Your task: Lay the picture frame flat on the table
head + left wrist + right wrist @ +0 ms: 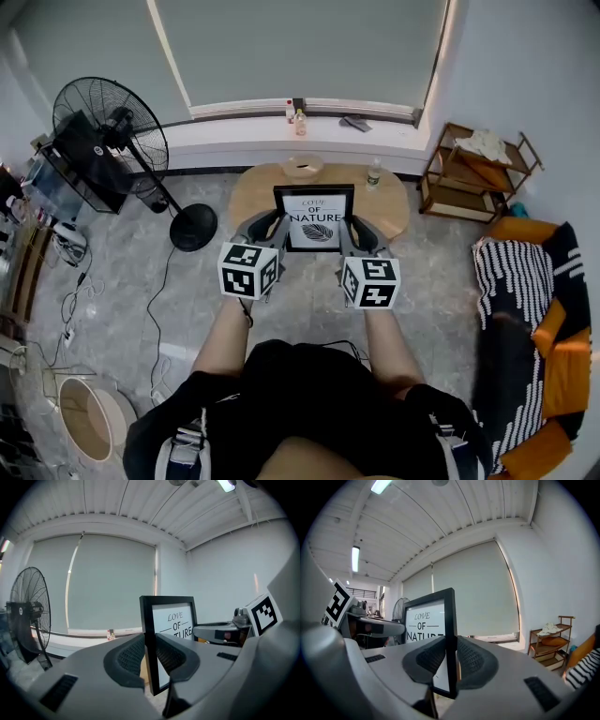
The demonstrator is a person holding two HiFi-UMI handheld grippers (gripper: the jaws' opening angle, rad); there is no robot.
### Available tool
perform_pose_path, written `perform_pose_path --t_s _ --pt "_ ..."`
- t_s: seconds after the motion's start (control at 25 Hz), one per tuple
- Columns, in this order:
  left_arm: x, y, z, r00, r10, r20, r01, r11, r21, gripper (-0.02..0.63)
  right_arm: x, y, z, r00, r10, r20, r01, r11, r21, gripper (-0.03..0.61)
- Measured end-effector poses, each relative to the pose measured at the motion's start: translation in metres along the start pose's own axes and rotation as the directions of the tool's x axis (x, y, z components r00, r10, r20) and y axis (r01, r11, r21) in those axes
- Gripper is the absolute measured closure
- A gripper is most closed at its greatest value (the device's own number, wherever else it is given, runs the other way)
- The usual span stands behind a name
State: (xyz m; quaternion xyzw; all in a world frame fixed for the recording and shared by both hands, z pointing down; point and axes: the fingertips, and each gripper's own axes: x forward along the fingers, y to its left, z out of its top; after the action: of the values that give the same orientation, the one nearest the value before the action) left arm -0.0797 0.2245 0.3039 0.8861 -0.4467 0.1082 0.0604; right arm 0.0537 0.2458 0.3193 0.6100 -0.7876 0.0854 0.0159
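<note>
Holding frame (314,217) upright at centre of head view, print facing person. Left gripper (261,227) jaws clamped on its left edge, right gripper (362,234) jaws clamped on right edge, both equally near. Long axis vertical. Wooden surface (251,192) just behind and below; bowl (302,167) and bottle (374,172) at far side. Fan (111,131) upper left.

place: home lounge | cues: sofa (553,337), floor fan (108,131), wooden shelf (473,173) (blinds (300,47) drawn)
</note>
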Motion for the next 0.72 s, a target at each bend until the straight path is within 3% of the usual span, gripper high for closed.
perform_pose_path --t_s 0.44,0.72 --pt "0.041 0.007 -0.011 1.0 -0.003 -0.026 0.002 1.0 -0.016 0.528 0.031 -0.026 -0.016 0.999 0.007 -0.034 -0.006 1.0 0.012 0.486" --pt "0.1 0.044 -0.014 0.999 -0.034 -0.04 0.034 0.999 0.009 0.528 0.09 -0.044 -0.029 0.998 -0.021 -0.051 0.024 0.999 0.048 0.486"
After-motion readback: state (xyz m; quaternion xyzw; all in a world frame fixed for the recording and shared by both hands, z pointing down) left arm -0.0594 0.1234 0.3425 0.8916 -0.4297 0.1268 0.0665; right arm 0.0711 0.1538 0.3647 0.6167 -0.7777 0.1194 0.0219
